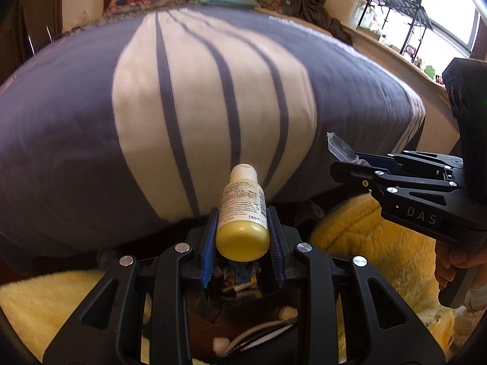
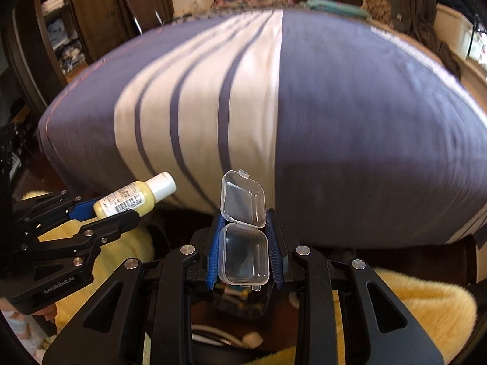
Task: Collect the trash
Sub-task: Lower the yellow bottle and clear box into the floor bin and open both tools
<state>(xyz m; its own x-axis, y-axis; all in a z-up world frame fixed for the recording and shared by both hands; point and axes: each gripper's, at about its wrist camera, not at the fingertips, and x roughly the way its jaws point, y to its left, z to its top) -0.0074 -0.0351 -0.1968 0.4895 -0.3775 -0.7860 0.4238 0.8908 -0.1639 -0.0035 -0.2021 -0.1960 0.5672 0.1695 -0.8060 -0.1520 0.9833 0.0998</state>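
My left gripper [image 1: 242, 237] is shut on a small yellow bottle [image 1: 242, 213] with a white cap and a printed label; the bottle [image 2: 134, 196] also shows at the left of the right wrist view. My right gripper [image 2: 245, 252] is shut on a clear plastic hinged box [image 2: 243, 243] whose lid stands open. In the left wrist view that box [image 1: 342, 150] pokes out of the right gripper's [image 1: 350, 167] fingers at the right. Below both grippers sits a dark bin [image 1: 243, 313] holding scraps and white bits, partly hidden by the gripper frames.
A bed with a grey-blue and white striped cover [image 1: 197, 100] fills the view ahead. A fluffy yellow rug [image 1: 380, 243] lies around the bin. A wardrobe [image 2: 70, 30] stands at the left, a window ledge with a rack [image 1: 404, 24] at the right.
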